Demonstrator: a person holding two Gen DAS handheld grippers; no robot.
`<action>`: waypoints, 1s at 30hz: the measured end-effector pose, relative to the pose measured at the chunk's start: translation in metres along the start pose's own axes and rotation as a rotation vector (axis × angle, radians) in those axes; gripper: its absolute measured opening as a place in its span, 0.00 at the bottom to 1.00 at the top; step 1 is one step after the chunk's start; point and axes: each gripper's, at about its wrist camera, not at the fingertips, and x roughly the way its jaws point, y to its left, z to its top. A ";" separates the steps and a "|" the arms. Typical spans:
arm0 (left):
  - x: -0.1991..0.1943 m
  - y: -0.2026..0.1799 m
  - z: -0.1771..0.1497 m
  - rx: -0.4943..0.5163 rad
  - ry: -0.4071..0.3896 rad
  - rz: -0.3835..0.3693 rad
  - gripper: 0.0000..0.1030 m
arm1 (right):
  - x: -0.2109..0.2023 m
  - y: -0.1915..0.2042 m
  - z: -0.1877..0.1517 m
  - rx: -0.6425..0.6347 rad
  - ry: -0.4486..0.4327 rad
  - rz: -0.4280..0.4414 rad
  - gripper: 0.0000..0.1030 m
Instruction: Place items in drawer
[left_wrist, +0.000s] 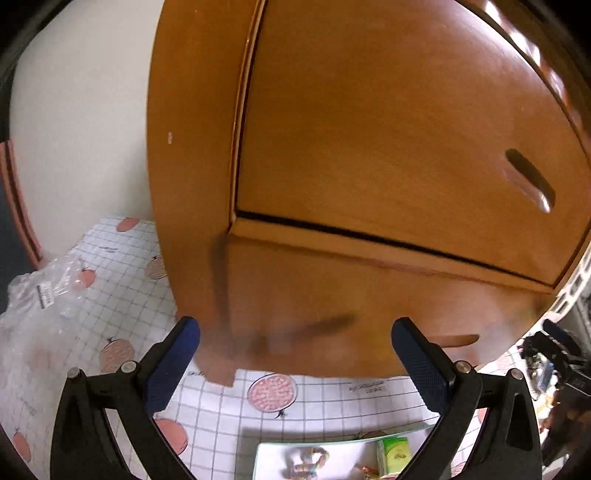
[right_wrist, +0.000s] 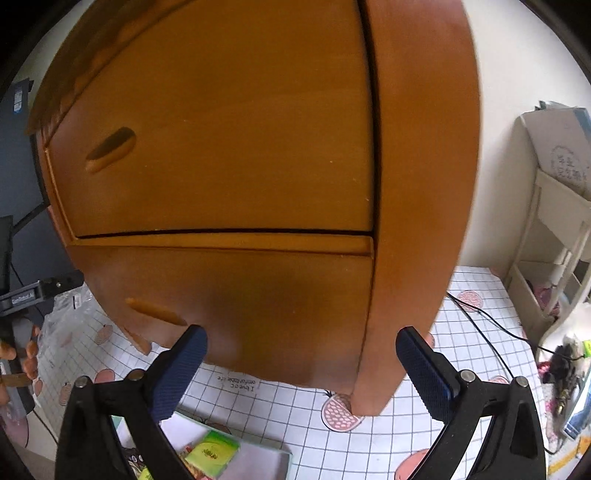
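A small wooden drawer cabinet (left_wrist: 369, 147) (right_wrist: 240, 147) stands on the checked tablecloth, filling both views. Its upper drawer (left_wrist: 406, 155) (right_wrist: 221, 147) and lower drawer (left_wrist: 369, 306) (right_wrist: 240, 302) are closed, each with a slot handle (left_wrist: 530, 181) (right_wrist: 110, 147). A pale tray (left_wrist: 273, 461) (right_wrist: 258, 461) in front holds a green packet (left_wrist: 395, 452) (right_wrist: 212, 452) and small wrapped items (left_wrist: 308, 461). My left gripper (left_wrist: 295, 332) is open, empty, close to the lower drawer front. My right gripper (right_wrist: 301, 343) is open too, empty, near the cabinet's lower right.
Crumpled clear plastic (left_wrist: 44, 295) lies left of the cabinet. A black cable (right_wrist: 491, 321) runs across the cloth at the right, beside a white shelf unit (right_wrist: 554, 240). Dark equipment (right_wrist: 22, 221) stands at the left edge. The other gripper (left_wrist: 554, 354) shows at the right.
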 end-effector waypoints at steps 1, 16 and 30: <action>0.000 0.002 0.003 -0.001 -0.009 -0.022 1.00 | 0.001 0.001 0.001 -0.006 -0.001 0.011 1.00; 0.015 -0.007 0.013 0.055 0.005 -0.085 1.00 | 0.014 0.006 0.008 -0.076 0.020 0.052 1.00; 0.011 -0.021 0.007 0.134 0.020 -0.037 1.00 | 0.012 0.006 0.005 -0.034 0.002 0.069 1.00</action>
